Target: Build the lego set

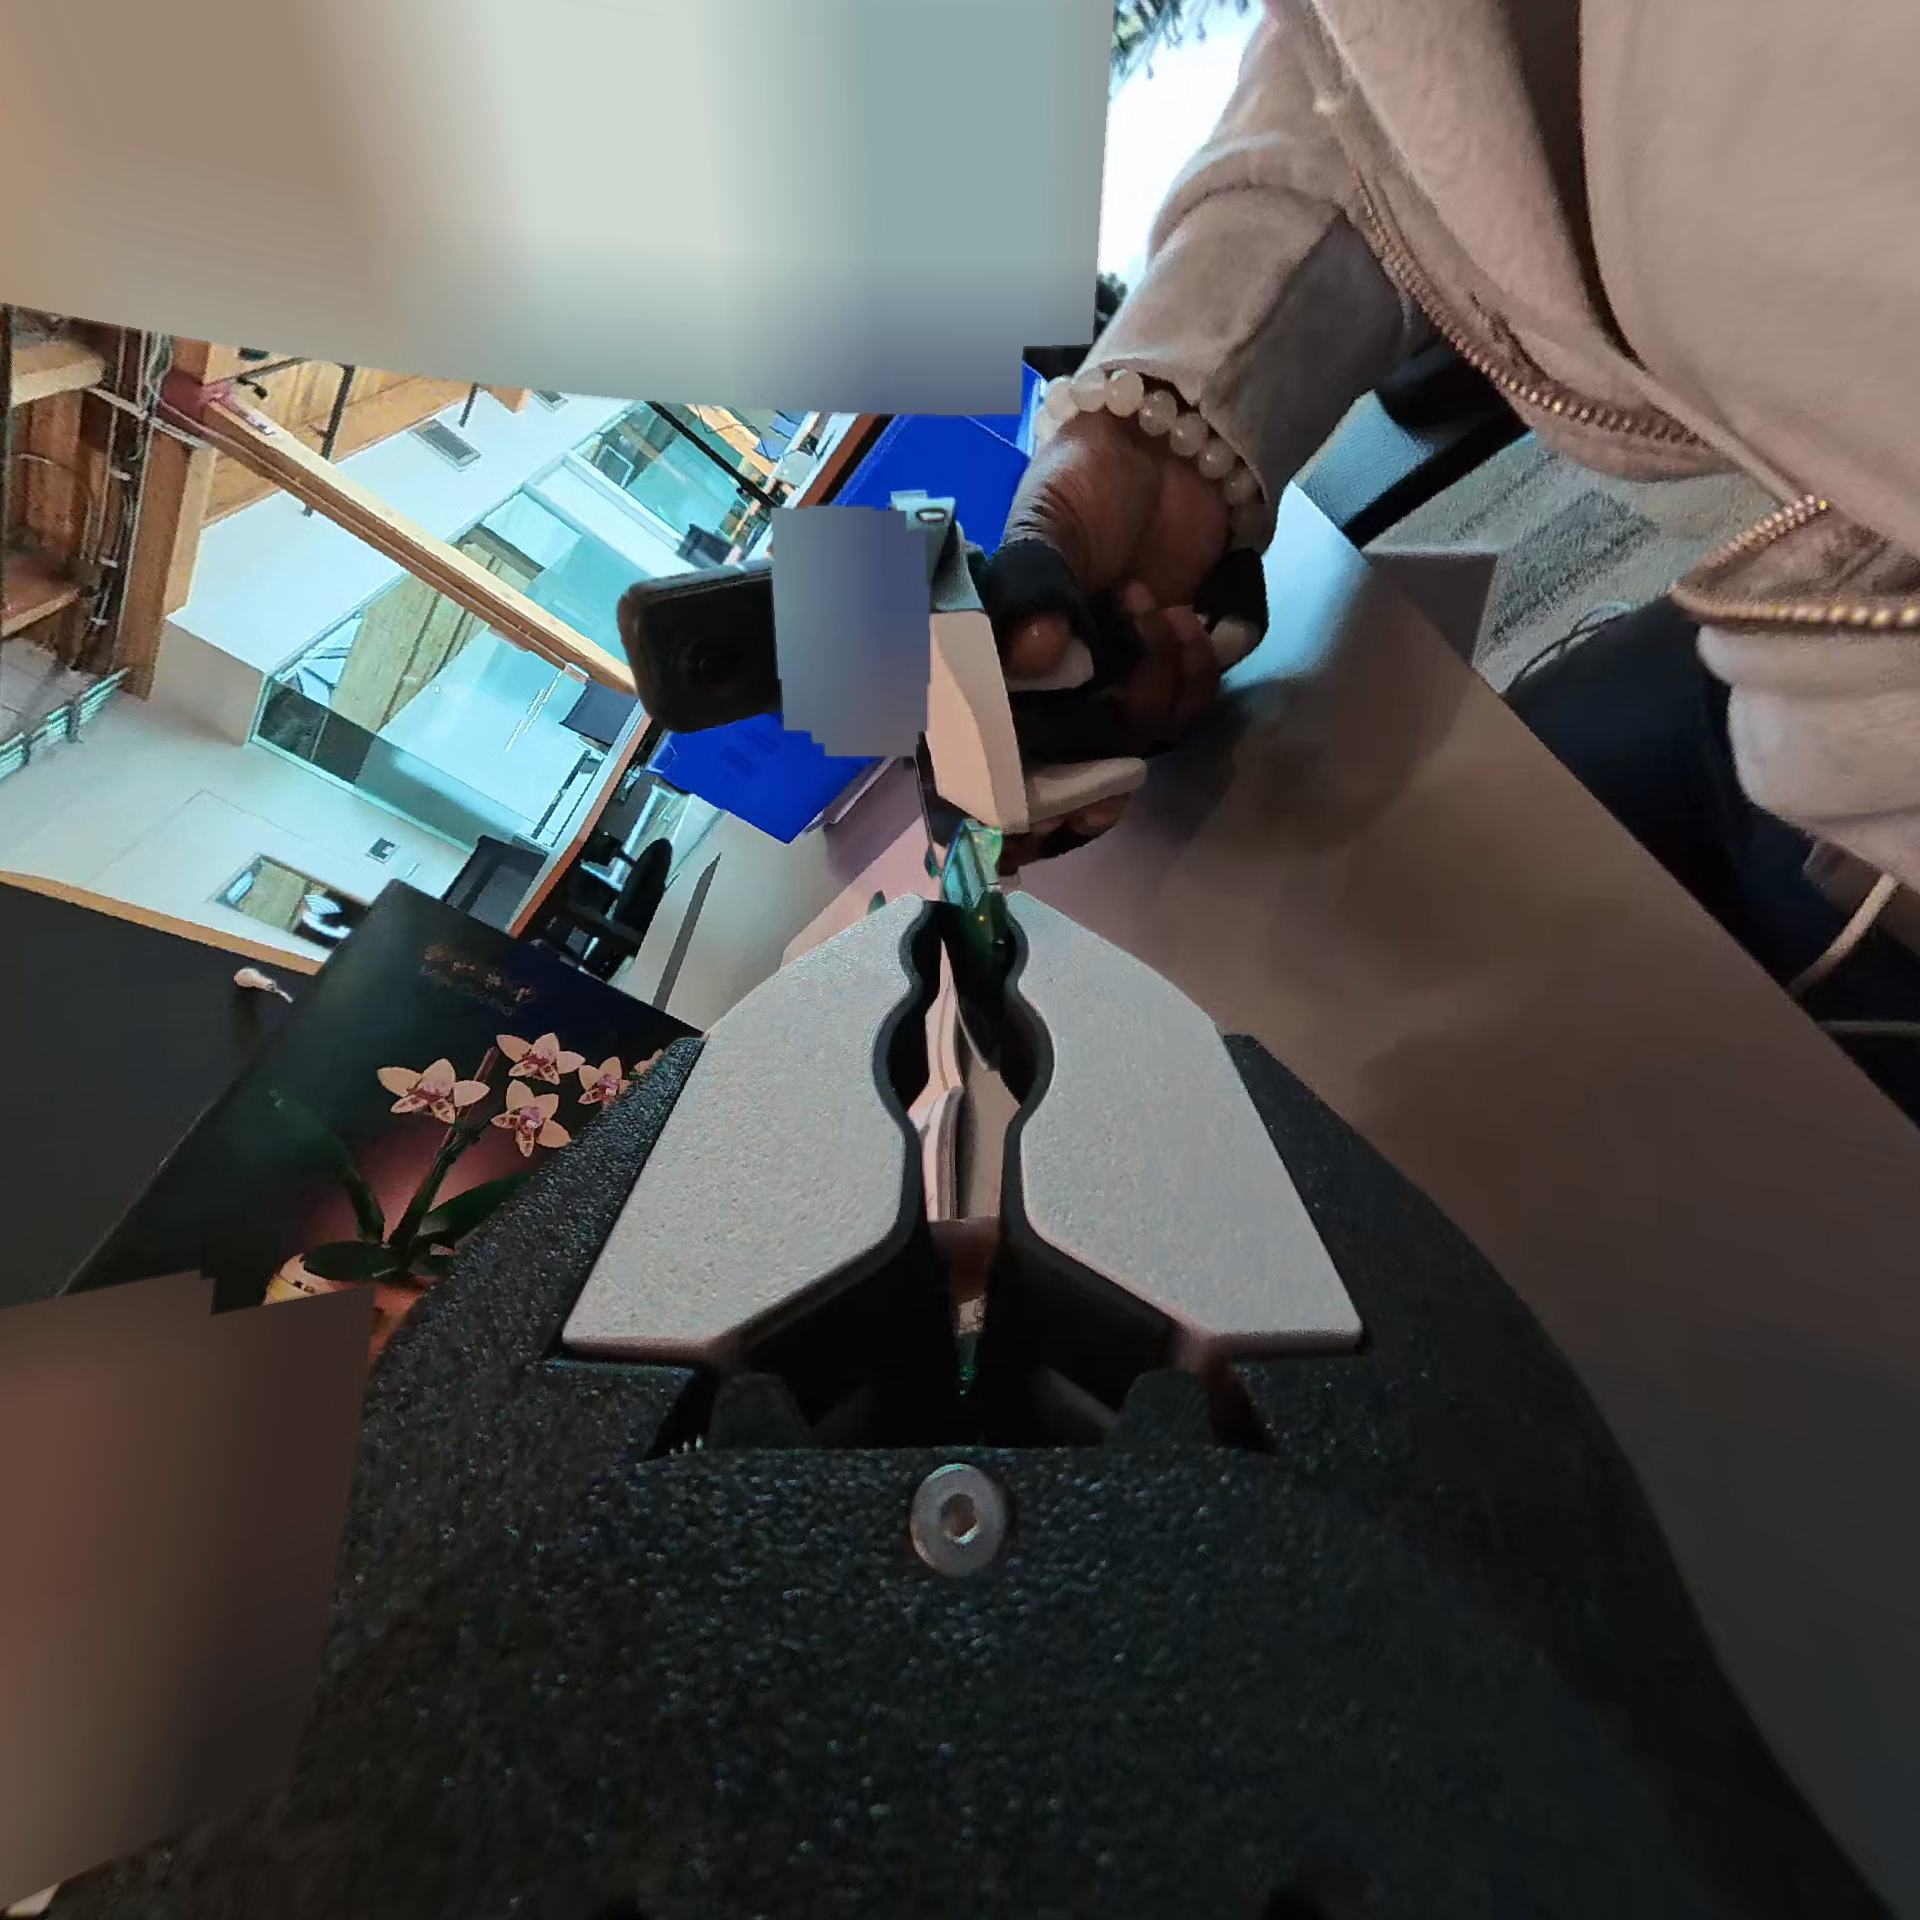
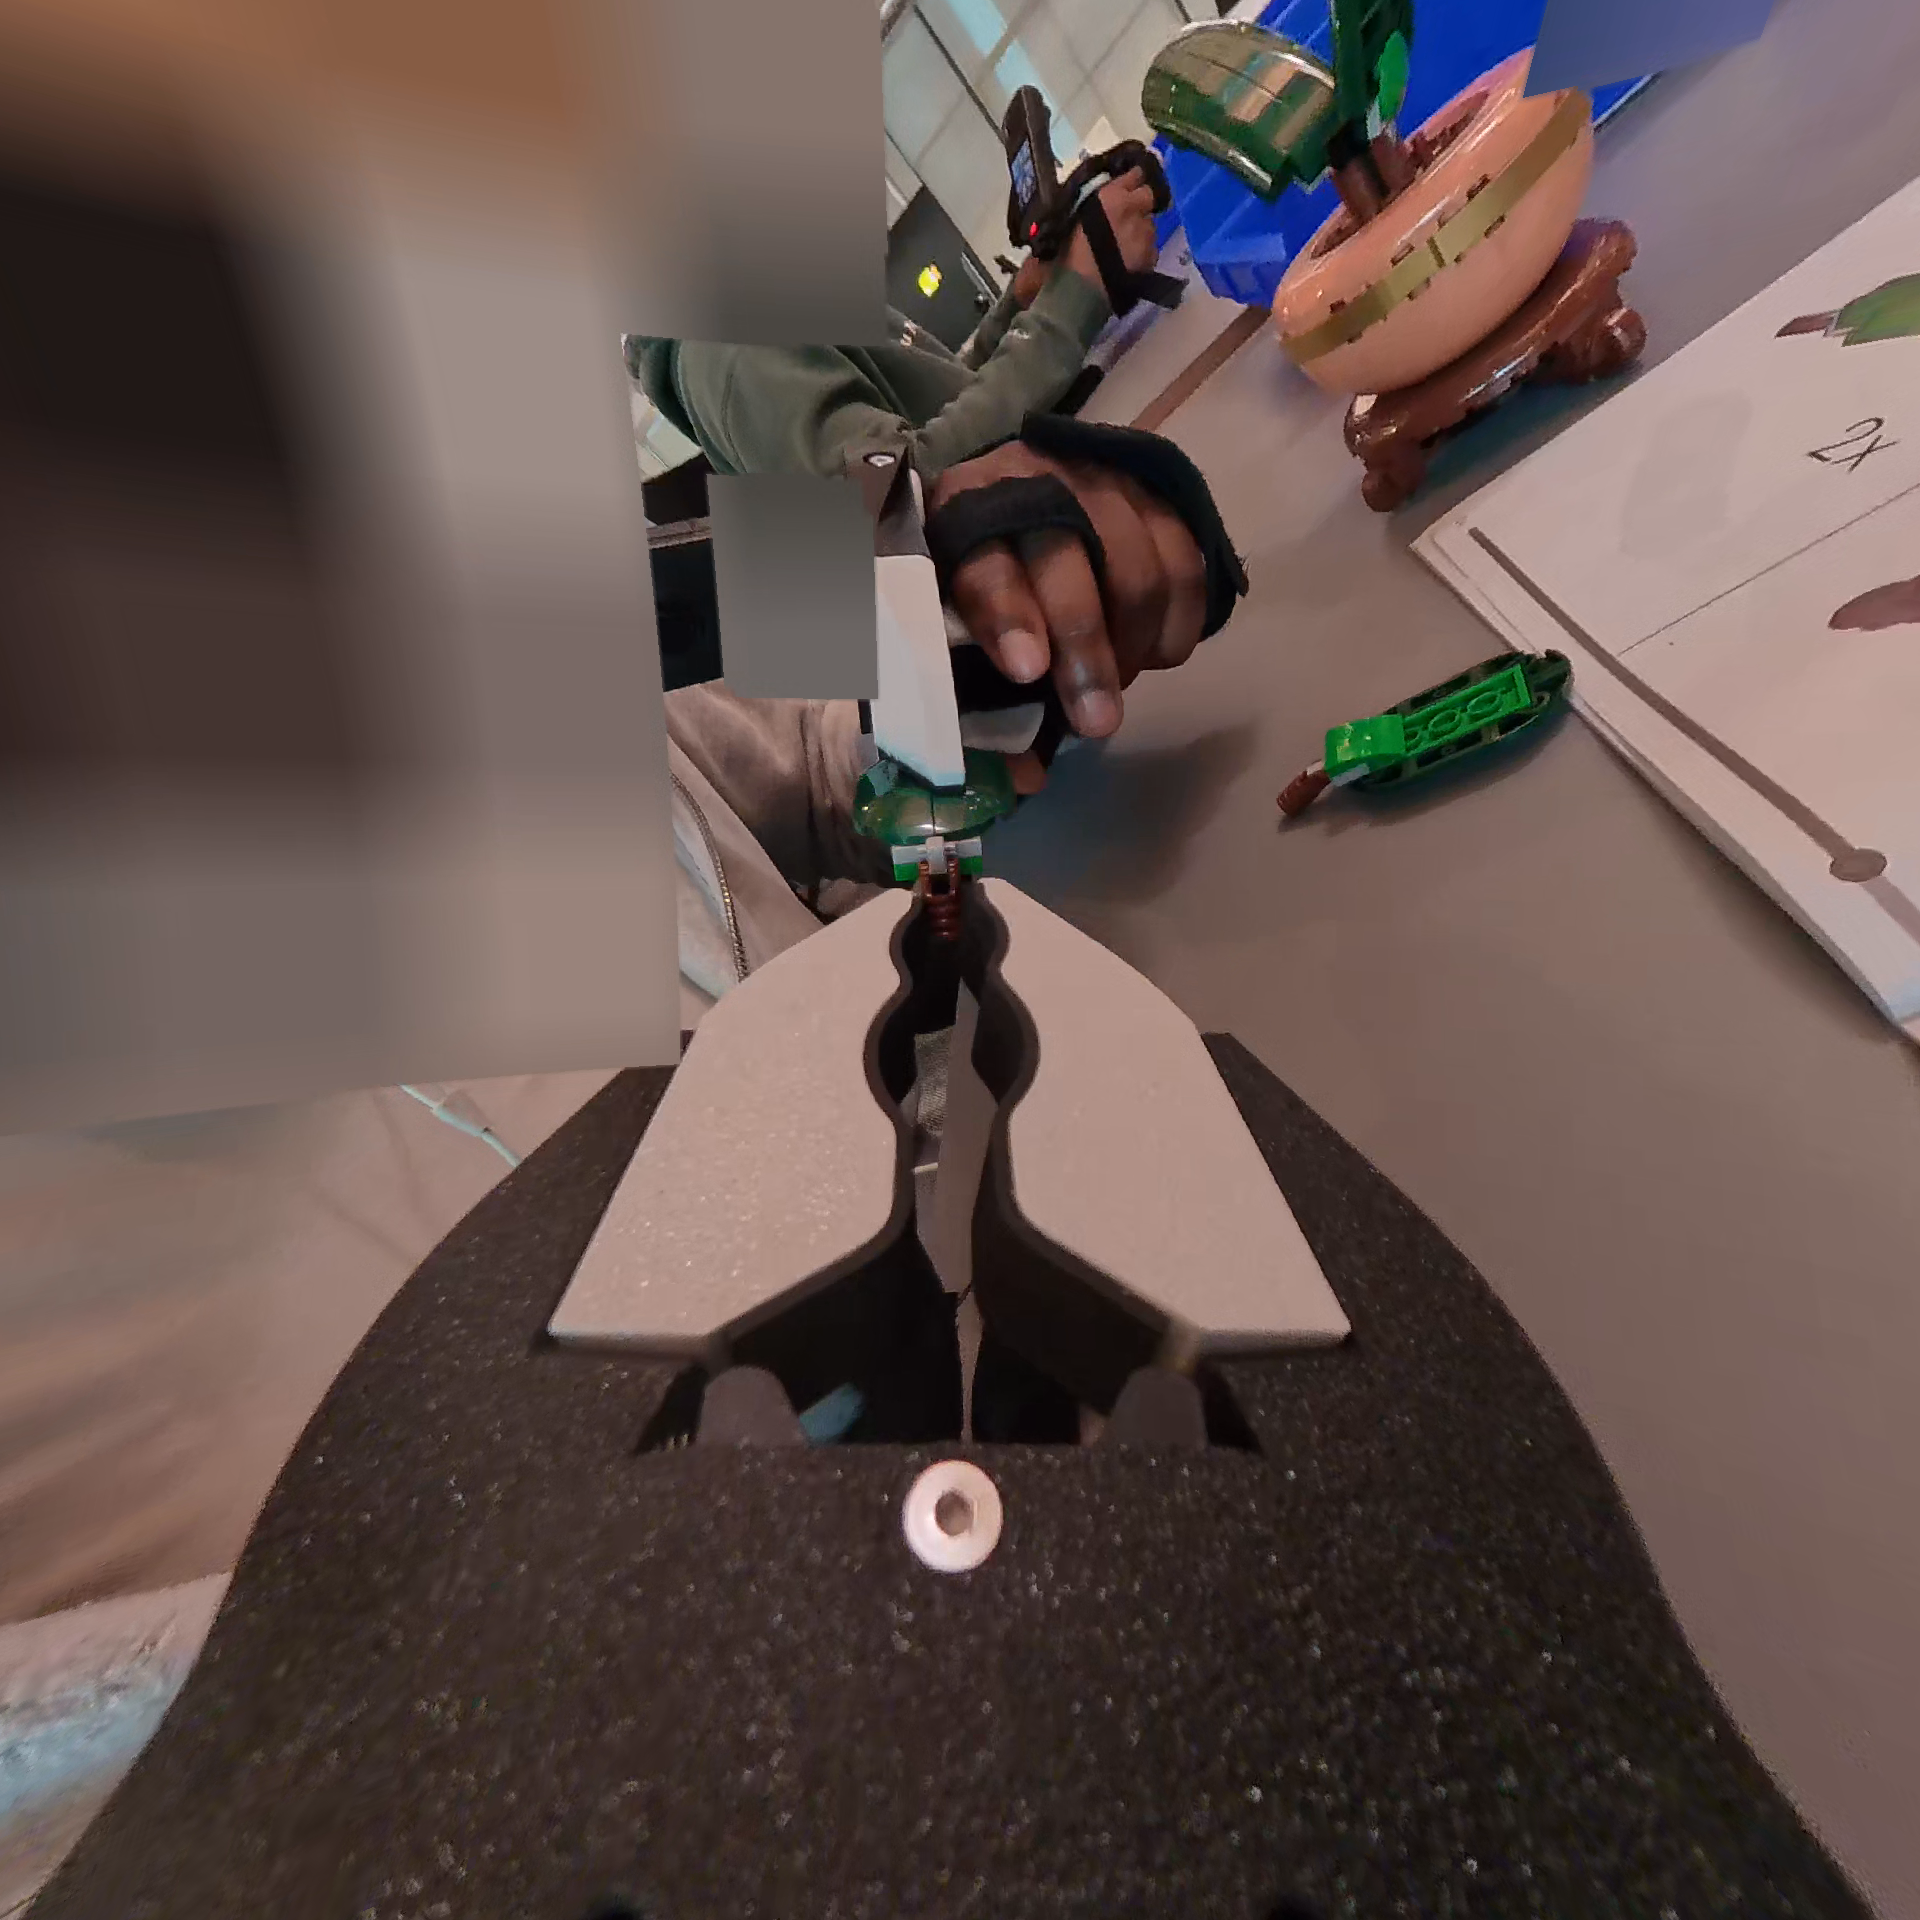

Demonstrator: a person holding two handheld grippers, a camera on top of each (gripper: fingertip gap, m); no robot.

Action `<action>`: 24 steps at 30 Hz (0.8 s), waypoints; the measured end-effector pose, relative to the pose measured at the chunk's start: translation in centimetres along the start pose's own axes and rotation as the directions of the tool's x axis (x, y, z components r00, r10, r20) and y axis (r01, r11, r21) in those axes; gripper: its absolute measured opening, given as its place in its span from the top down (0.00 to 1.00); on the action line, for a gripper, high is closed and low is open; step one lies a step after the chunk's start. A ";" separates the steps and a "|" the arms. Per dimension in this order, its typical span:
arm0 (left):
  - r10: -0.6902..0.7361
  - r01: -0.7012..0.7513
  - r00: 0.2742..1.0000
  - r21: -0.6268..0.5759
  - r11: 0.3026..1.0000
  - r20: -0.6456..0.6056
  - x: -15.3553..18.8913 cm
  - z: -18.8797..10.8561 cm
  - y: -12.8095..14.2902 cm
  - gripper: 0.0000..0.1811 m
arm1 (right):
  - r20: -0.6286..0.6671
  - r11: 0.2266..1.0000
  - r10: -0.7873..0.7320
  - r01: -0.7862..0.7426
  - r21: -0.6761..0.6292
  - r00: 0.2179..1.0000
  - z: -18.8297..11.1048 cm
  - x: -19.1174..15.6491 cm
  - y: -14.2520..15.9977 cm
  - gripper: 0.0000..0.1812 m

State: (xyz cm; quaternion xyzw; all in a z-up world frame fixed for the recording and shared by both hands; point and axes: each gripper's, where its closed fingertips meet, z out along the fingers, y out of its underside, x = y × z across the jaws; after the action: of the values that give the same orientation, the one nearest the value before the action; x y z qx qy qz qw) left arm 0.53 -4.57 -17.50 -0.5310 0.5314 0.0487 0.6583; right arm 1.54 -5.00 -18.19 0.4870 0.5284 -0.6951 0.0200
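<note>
A dark green lego leaf (image 2: 928,814) with a white-and-green clip and a short brown stem (image 2: 943,916) is held in the air between both grippers. My right gripper (image 2: 945,896) is shut on the brown stem. My left gripper (image 1: 968,912) is shut on the green leaf (image 1: 977,940), seen edge-on between its fingers. In the right wrist view a white finger (image 2: 920,675) of the left gripper clamps the leaf from above. In the left wrist view the right gripper's fingers (image 1: 977,727) reach in from the far side.
A second green leaf piece (image 2: 1434,727) lies on the grey table (image 2: 1351,987). A peach lego pot (image 2: 1444,281) on a brown stand holds green leaves. An open instruction booklet (image 2: 1714,582) lies at right. The set's box (image 1: 416,1091), blue bins (image 1: 935,457) and another person (image 2: 1081,208) are nearby.
</note>
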 end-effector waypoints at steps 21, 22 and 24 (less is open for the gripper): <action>0.050 -0.060 0.980 -0.049 0.997 -0.191 3.3 0.8 -0.4 0.96 | -0.034 0.833 -0.168 0.123 -0.539 0.985 -0.6 1.7 3.1 0.97; 0.055 -0.065 0.980 -0.047 0.997 -0.191 3.4 0.9 -0.5 0.96 | -0.030 0.830 -0.170 0.127 -0.542 0.985 -0.6 1.7 3.1 0.97; 0.065 -0.075 0.978 -0.047 0.996 -0.196 3.6 1.1 -0.4 0.96 | -0.022 0.824 -0.164 0.125 -0.553 0.986 -0.6 1.8 3.4 0.97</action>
State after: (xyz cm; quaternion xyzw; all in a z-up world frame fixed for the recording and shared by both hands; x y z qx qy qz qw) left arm 3.06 -5.78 -20.07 -0.5318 0.6101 0.0341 0.5864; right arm 2.82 -5.17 -21.80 0.4429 0.7413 -0.4965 0.0879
